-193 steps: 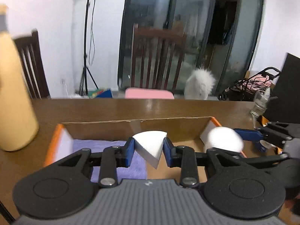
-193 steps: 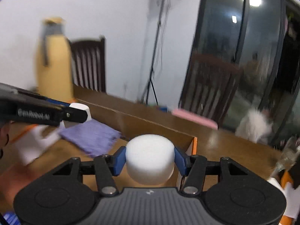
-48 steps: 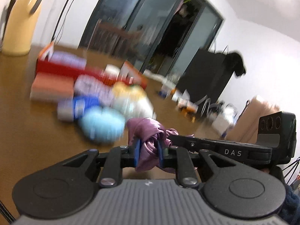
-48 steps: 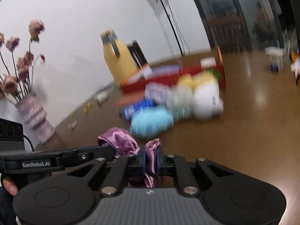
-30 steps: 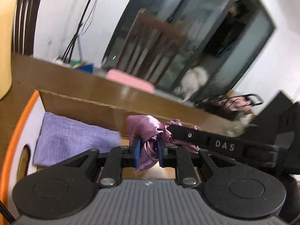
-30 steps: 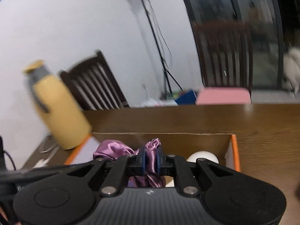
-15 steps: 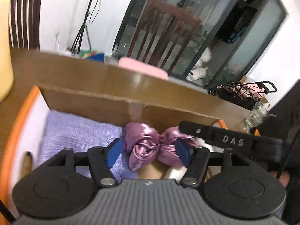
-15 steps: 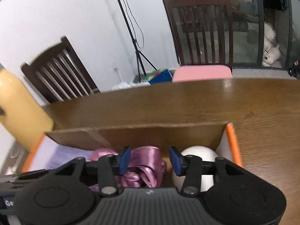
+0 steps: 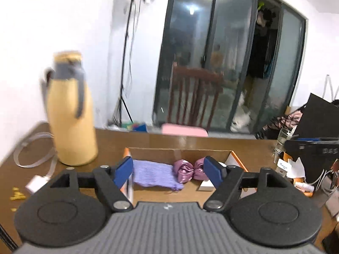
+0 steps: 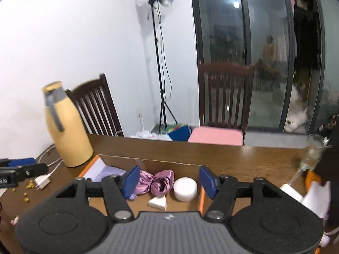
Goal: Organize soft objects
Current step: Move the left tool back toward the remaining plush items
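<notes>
Both the left gripper (image 9: 168, 169) and the right gripper (image 10: 168, 182) are held wide apart, with nothing between their blue pads. The shiny pink satin bow (image 9: 188, 170) is seen lying inside the orange-edged cardboard box (image 10: 169, 165), between the folded lilac cloth (image 9: 153, 174) on its left and the round white foam puck (image 10: 185, 188) on its right. A white foam wedge (image 10: 157, 202) is seen on the near side of the bow.

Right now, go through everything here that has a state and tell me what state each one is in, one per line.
left gripper: open, holding nothing
right gripper: open, holding nothing
cardboard box: open-topped, holding items
pink satin bow: lying in the box, released
purple cloth: lying folded in the box
white foam cylinder: standing upright in the box
white foam wedge: lying flat in the box
yellow flask: upright, capped
</notes>
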{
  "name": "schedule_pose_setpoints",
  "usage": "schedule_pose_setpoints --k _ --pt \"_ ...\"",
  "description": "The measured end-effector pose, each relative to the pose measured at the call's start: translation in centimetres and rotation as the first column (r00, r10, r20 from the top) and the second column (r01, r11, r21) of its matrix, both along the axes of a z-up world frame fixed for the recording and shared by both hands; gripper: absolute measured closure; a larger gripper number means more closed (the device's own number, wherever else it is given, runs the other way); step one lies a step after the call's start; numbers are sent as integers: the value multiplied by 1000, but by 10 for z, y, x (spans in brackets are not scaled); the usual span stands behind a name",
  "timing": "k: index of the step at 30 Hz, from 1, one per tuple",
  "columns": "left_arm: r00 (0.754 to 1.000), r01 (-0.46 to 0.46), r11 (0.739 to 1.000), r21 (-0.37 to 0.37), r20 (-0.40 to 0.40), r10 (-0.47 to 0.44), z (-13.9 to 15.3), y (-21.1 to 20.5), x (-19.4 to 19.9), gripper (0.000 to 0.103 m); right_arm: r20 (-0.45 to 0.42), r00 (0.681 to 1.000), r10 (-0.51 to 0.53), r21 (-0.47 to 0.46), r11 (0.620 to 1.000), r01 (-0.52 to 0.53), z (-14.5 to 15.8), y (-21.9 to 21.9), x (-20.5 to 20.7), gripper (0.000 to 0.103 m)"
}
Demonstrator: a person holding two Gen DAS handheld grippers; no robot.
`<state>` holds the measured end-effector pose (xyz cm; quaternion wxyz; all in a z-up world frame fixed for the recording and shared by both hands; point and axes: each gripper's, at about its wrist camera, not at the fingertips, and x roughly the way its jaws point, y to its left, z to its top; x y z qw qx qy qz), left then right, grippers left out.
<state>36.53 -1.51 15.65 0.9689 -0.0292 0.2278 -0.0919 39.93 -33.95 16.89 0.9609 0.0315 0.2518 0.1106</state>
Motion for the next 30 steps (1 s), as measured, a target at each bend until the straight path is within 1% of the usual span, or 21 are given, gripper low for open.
schedule_pose_setpoints --k 1,2,4,6,9,10,11,12,14,16,18,22,25,27,30 --pt "999 -9 1000 16 35 8 -1 1 -21 24 26 1000 3 -12 1000 -3 0 -1 -20 34" --pt "998 -15 1000 21 64 14 -3 4 -39 23 48 999 5 -21 1000 -4 -1 -4 -38 34" --pt "993 -26 1000 15 113 24 -9 6 -78 22 104 994 15 -26 1000 -12 -4 -5 -80 34" --pt "987 -27 1000 9 161 26 -16 7 -116 21 153 988 17 -12 1000 -15 -10 -5 -117 33" --pt "968 -33 999 39 251 22 -26 5 -168 15 221 975 14 7 1000 -16 -22 -5 -173 26" --pt "958 -41 998 55 284 24 -31 4 -187 13 240 971 16 -3 1000 -16 -29 -1 -190 23" --pt "952 -49 997 62 304 28 -34 4 -201 8 258 966 14 -11 1000 -12 -36 2 -206 22" --pt "947 -56 996 65 320 32 -39 3 -218 6 273 962 13 -17 1000 -9 -43 5 -221 21" --pt "943 -60 996 59 330 37 -48 5 -244 6 289 957 24 -31 999 -15 -58 12 -251 19" --pt "944 -75 996 43 325 57 -60 8 -264 4 293 956 35 -39 999 -25 -73 20 -275 17" --pt "944 -93 995 30 319 79 -72 11 -281 2 295 955 37 -38 999 -27 -89 27 -295 16" --pt "935 -147 986 82 337 112 -102 11 -313 0 287 957 36 -40 999 -26 -119 40 -331 13" --pt "943 -142 988 53 310 119 -120 16 -328 0 274 961 30 -24 999 -25 -140 48 -356 9" --pt "952 -127 991 41 285 110 -128 18 -326 0 261 964 52 -43 998 -42 -151 51 -364 9" --pt "952 -126 992 26 283 113 -129 17 -322 0 266 962 61 -62 997 -46 -158 57 -369 9"
